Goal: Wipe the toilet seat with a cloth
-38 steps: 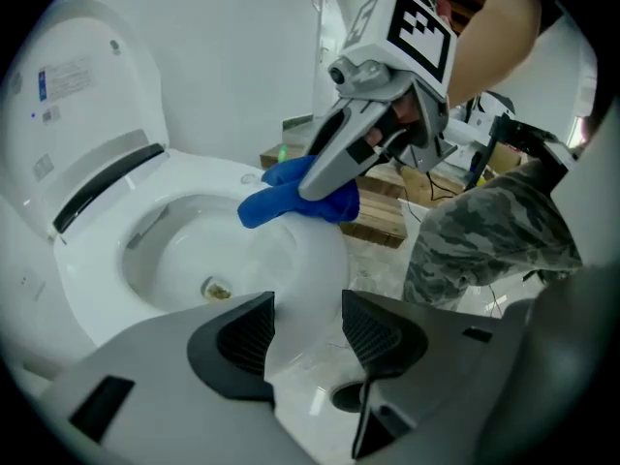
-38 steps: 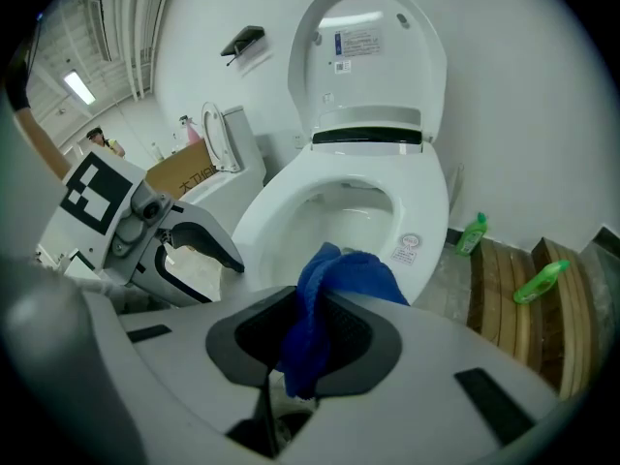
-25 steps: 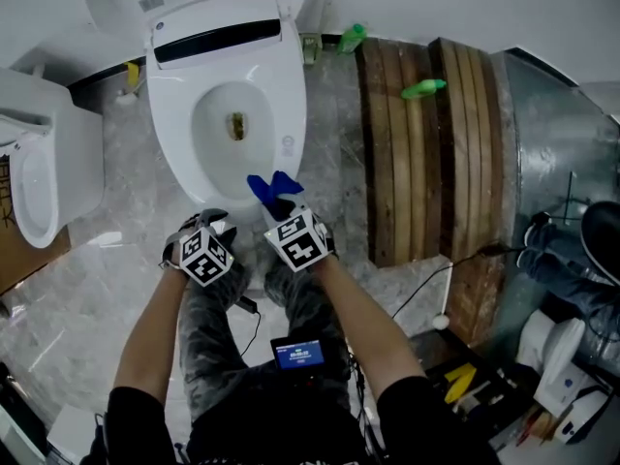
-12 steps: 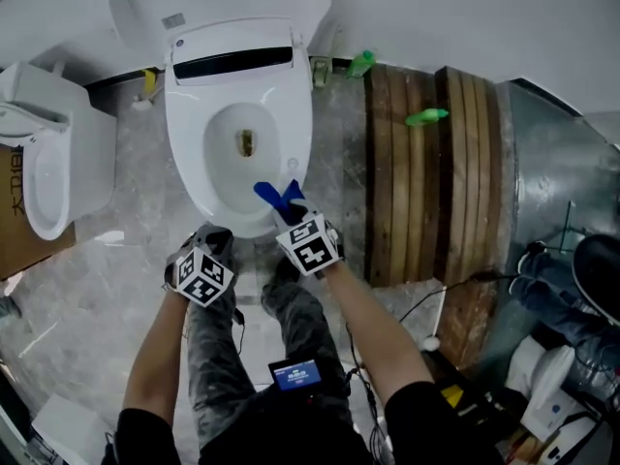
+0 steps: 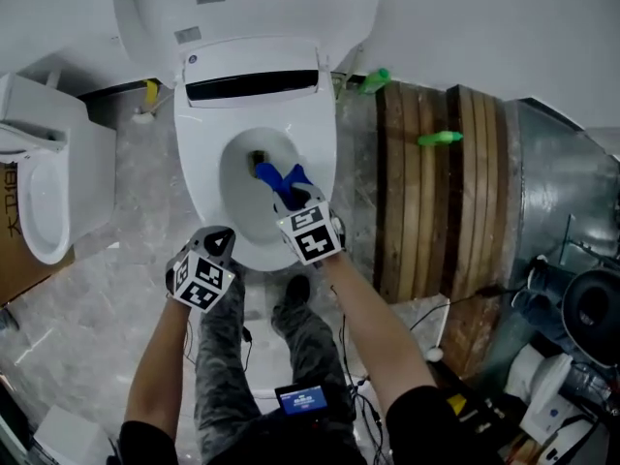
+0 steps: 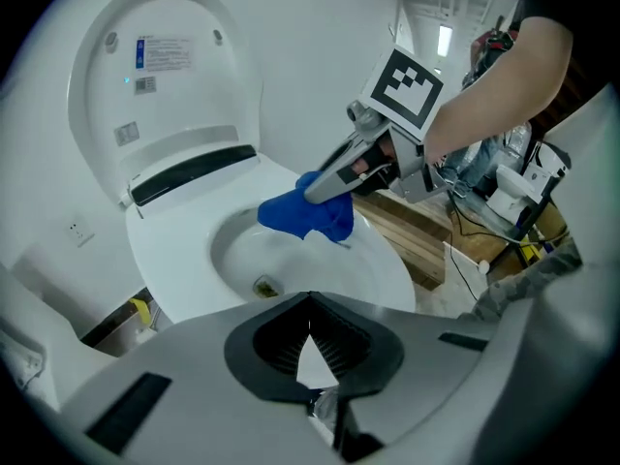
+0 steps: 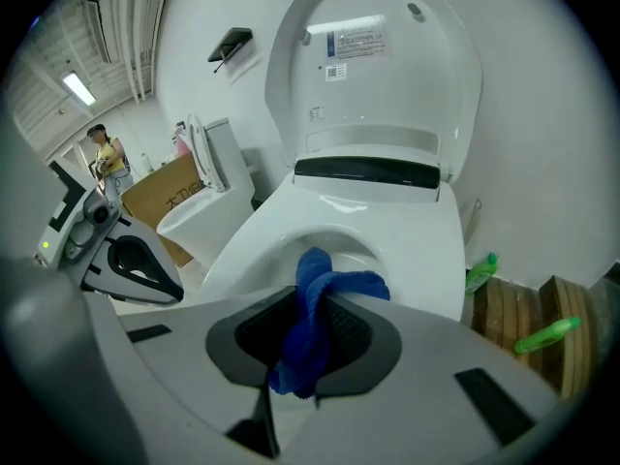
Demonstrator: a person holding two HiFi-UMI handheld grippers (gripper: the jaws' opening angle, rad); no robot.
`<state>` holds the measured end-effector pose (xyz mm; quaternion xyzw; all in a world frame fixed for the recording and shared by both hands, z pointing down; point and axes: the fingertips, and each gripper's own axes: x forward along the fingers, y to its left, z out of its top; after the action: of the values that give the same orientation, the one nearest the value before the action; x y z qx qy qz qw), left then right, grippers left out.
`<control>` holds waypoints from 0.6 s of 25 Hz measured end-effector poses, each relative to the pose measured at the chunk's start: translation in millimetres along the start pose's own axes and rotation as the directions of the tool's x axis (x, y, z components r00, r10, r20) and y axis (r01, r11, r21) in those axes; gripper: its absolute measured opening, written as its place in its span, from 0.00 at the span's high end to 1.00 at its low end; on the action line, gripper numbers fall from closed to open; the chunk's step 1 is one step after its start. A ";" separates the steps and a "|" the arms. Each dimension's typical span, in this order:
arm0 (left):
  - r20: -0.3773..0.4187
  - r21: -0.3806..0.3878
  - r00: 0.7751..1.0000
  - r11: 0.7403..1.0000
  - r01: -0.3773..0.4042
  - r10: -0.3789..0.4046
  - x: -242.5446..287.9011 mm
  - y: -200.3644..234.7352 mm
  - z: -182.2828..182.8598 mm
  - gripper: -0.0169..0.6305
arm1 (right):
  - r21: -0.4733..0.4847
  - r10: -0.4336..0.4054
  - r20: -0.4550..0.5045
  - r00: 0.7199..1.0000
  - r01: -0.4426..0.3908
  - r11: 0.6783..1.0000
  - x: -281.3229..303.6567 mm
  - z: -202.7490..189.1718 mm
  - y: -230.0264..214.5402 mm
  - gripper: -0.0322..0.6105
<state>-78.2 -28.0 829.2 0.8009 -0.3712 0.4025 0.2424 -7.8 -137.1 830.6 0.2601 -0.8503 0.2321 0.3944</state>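
Cloth (image 5: pixel 283 182), blue and bunched, is clamped in your right gripper (image 5: pixel 287 198); from that gripper's own view a fold of it fills the gap between the jaws and spills out in front. It hangs over the bowl opening, close to the right inner edge of the toilet seat (image 5: pixel 201 211). No view settles whether it touches the seat. Your left gripper (image 5: pixel 217 244) sits just off the seat's front left rim with its jaws pressed together and nothing between them.

The seat is a glossy white ring, lying down on the bowl, with the lid (image 5: pixel 247 8) raised against a plain white wall. The floor (image 5: pixel 126 211) is grey marbled tile, shiny enough to throw reflections. Brown wooden planks (image 5: pixel 426 201) lie to your right, and beyond them is a sheet-metal surface (image 5: pixel 557 192). A brown cardboard box (image 5: pixel 15 260) shows at the left edge.

By count:
- Two toilets: the one you are working at and a second toilet (image 5: pixel 39 182) to your left.
- Two green bottles: one bottle (image 5: pixel 376 80) by the wall and another bottle (image 5: pixel 441 139) lying on the planks.
- One cloth.
- Two grippers.
- One person (image 7: pixel 108 153), far off in the right gripper view.
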 end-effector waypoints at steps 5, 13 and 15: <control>0.023 -0.002 1.000 1.000 0.004 -0.004 3.4 50.3 9.8 0.96 | 0.001 -0.027 0.011 1.000 0.027 1.000 36.2 46.1 -11.7 0.84; 0.042 -0.004 0.999 1.000 0.020 -0.019 9.3 113.2 11.1 0.96 | -0.002 -0.084 0.011 0.996 0.084 0.997 93.2 102.8 -34.0 0.84; 0.041 -0.007 0.999 1.000 0.022 -0.022 9.4 125.3 8.8 0.96 | 0.010 -0.099 0.007 0.995 0.099 0.995 105.2 112.5 -40.3 0.84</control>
<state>-169.3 -113.8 843.3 0.8121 -0.3688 0.3819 0.2422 -102.7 -262.4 856.2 0.3048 -0.8366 0.2154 0.4011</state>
